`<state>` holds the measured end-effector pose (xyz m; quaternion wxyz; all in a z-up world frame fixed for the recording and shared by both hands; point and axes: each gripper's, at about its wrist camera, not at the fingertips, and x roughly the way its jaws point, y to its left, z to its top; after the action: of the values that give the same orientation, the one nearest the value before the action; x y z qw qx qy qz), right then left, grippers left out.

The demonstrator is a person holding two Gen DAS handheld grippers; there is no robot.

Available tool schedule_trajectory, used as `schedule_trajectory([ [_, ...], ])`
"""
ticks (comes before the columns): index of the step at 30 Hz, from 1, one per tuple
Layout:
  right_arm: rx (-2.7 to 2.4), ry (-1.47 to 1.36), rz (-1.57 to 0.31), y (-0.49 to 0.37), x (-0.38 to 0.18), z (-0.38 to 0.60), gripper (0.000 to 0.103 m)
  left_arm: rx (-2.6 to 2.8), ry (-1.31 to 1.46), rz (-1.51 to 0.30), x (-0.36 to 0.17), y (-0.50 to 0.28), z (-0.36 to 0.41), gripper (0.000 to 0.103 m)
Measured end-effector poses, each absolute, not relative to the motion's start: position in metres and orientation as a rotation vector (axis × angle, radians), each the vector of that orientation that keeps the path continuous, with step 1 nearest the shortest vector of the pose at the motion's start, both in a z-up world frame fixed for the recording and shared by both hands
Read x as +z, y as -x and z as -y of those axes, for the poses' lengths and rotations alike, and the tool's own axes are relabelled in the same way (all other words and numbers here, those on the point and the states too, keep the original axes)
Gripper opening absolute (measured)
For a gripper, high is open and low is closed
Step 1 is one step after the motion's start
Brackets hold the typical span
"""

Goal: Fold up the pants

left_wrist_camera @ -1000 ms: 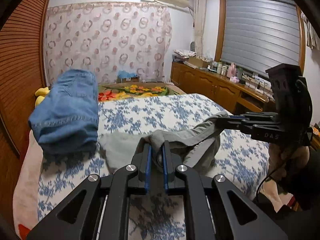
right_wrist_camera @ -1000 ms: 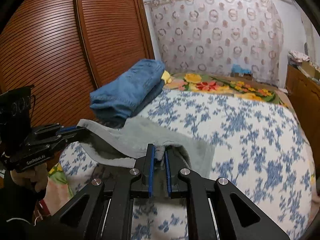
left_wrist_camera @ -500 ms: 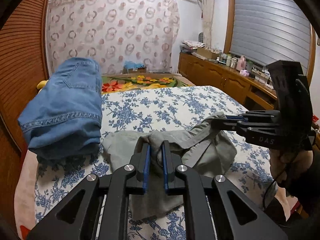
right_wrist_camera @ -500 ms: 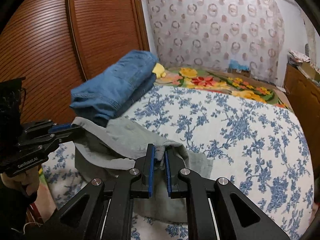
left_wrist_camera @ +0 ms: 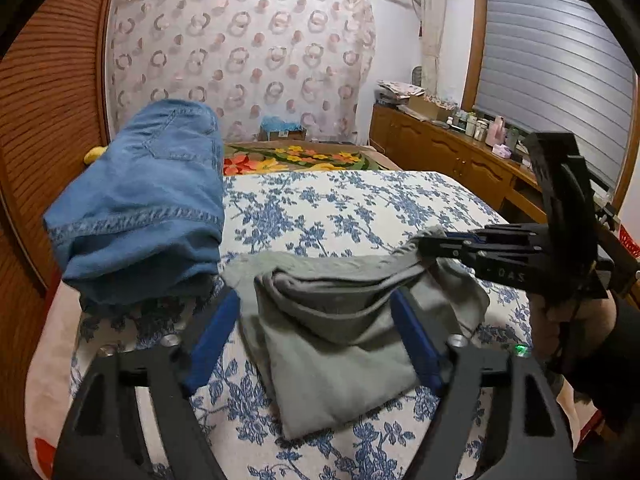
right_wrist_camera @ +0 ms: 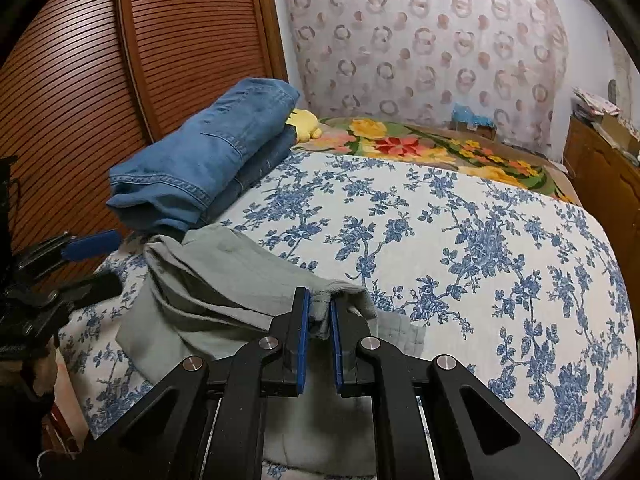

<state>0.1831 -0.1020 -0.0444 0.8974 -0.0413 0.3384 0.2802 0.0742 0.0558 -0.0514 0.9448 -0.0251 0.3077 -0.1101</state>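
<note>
Grey pants (left_wrist_camera: 332,336) lie folded on floral bedspread (left_wrist_camera: 360,208), beside stacked jeans (left_wrist_camera: 140,208). Left gripper (left_wrist_camera: 316,320) jaws just opened, spread clear of cloth. Right gripper (right_wrist_camera: 319,316) clamps the pants' edge

Bed (right_wrist_camera: 500,248) (blue-floral cover): grey pants (left_wrist_camera: 332,344), folded jeans (right_wrist_camera: 208,160) alongside.
</note>
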Motion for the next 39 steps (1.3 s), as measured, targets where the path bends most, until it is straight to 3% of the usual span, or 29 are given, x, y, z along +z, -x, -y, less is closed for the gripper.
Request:
schedule_trajectory([
  [5, 0.585, 0.08, -0.688, -0.183, -0.045, 0.104, 0.01, -0.215, 0.046, -0.663, -0.064, -0.069, -0.055, 0.08],
  [8, 0.571, 0.091, -0.687, -0.181, -0.044, 0.107, 0.026, -0.211, 0.058, -0.685, -0.071, -0.065, -0.057, 0.08],
  [12, 0.564, 0.1, -0.686, -0.171, -0.04, 0.121, 0.032, -0.203, 0.052, -0.702, -0.077, -0.06, -0.058, 0.08],
  [26, 0.598, 0.065, -0.824, -0.141, -0.066, 0.163, 0.033, -0.205, 0.041, -0.752, -0.091, -0.044, -0.061, 0.079],
  [36, 0.609, 0.071, -0.842, -0.146, -0.073, 0.159, 0.033, -0.225, 0.041, -0.791, -0.1, -0.045, -0.064, 0.036],
  [39, 0.605, 0.082, -0.837, -0.146, -0.074, 0.157, 0.033, -0.225, 0.041, -0.798, -0.102, -0.045, -0.064, 0.035],
])
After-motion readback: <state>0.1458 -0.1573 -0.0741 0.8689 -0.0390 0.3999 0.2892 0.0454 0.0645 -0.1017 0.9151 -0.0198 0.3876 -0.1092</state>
